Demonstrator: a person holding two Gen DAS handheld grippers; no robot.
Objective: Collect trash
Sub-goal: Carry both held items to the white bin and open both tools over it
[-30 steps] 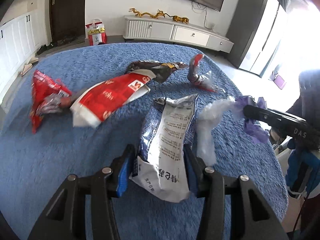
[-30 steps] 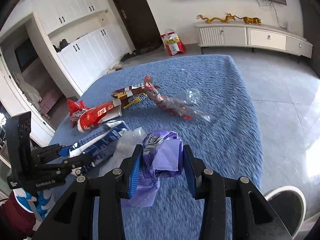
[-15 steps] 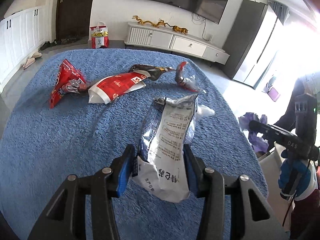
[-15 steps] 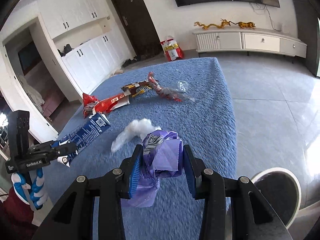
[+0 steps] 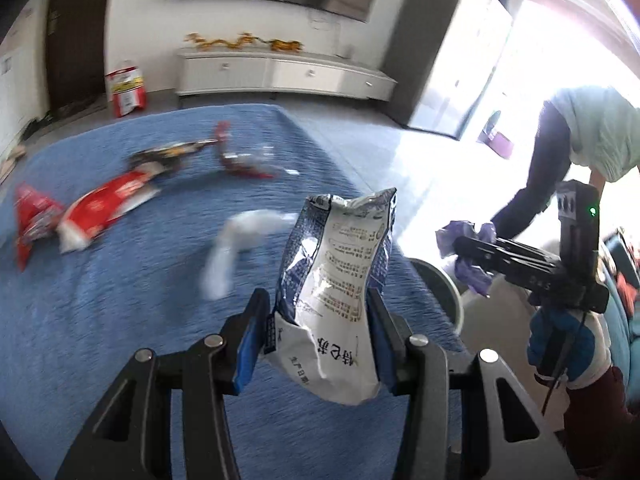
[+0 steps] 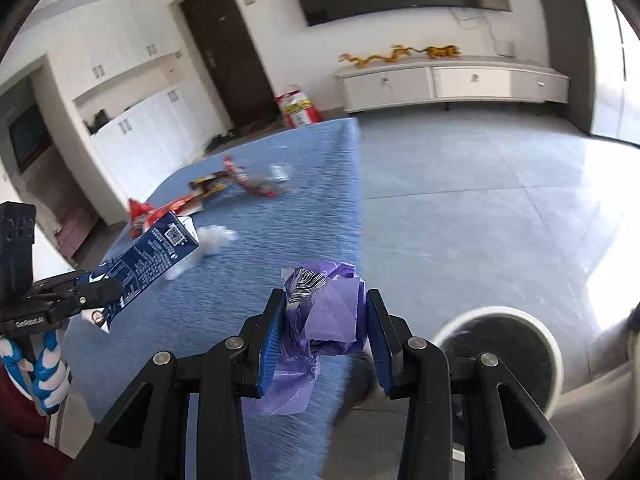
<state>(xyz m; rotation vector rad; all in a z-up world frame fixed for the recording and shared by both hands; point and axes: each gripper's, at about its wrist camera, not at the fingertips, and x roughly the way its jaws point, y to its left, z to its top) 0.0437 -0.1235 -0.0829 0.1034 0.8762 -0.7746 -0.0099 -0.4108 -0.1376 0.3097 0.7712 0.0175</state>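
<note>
Two claws each grip one wrapper: left claw [image 5: 318,322] the blue-white bag [image 5: 336,280], right claw [image 6: 326,338] the purple wrapper [image 6: 328,316].

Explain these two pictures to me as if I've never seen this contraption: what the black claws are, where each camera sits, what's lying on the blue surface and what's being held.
No robot here: a person carries a two-finger gripper in each hand, each with a camera looking along its fingers. One picture comes from the left gripper, shut on a blue-and-white snack bag. The other comes from the right gripper, shut on a crumpled purple bag, near a round bin. On the blue cloth lie red wrappers and a white plastic scrap.
</note>
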